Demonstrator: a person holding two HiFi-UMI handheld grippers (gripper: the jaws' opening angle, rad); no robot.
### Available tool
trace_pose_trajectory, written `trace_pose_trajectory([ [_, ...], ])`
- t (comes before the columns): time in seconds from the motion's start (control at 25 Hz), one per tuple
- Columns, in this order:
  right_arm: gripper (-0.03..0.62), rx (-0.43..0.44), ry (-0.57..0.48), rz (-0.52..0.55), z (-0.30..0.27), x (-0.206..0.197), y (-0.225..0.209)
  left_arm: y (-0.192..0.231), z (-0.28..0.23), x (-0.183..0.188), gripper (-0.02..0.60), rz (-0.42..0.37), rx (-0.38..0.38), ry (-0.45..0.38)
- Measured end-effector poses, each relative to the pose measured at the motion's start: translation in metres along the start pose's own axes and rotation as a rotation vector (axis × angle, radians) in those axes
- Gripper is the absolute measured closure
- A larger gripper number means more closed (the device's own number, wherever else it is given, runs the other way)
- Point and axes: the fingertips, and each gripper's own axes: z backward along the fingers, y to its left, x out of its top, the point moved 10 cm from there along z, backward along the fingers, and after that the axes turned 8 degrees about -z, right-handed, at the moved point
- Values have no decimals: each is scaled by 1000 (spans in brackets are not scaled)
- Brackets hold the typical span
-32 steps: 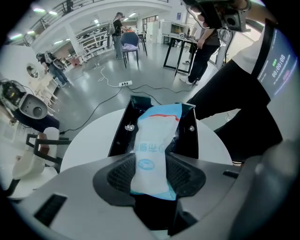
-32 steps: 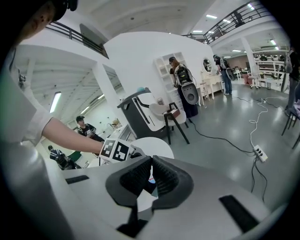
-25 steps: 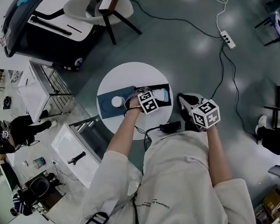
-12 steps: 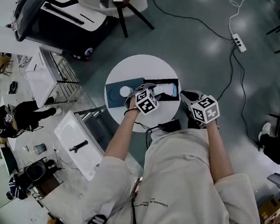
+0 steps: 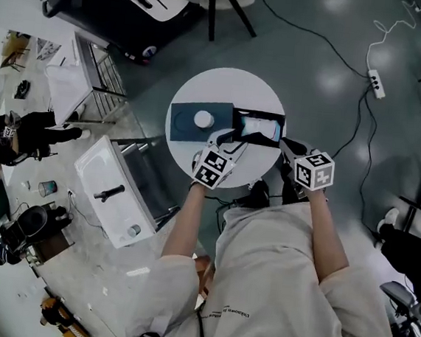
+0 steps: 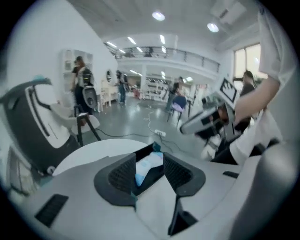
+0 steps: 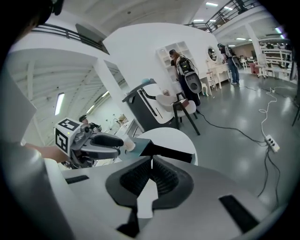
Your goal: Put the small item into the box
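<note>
Left gripper over the near edge of the round table. In its own view the jaws stand moderately apart, and no contact with anything is visible. The gap frames the pale blue packet beyond the tips.

Right gripper at the table's near-right edge, off to the right of the left one. Jaws pressed together, nothing between them.

Packet lies inside the black box, which sits on the right half of the table, reaching towards the right edge.

Blue tray touches the box's left side, towards the left edge. A white round piece rests on it.

Beyond the table: grey floor, with a power strip far right.
</note>
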Motion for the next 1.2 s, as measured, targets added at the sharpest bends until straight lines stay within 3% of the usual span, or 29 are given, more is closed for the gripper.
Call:
trace_pose_trajectory([
  [0.08, 557, 18, 1, -32, -5, -6, -1, 1, 15, -1, 391, 126, 64, -102],
  [0.32, 557, 83, 48, -1, -18, -12, 11, -19, 58, -12, 411, 279, 222, -201],
  [0.52, 557, 154, 55, 29, -17, 6, 21, -42, 83, -6, 439, 313, 278, -201],
  [0.8, 557, 206, 81, 125, 10, 12, 19, -73, 89, 2, 539, 414, 447, -197],
  [1.0, 557, 219, 99, 105, 25, 3, -1, -100, 78, 7, 560, 456, 442, -244],
  [1.2, 557, 197, 105, 186, 43, -2, -7, -122, 68, 9, 560, 471, 443, -226],
])
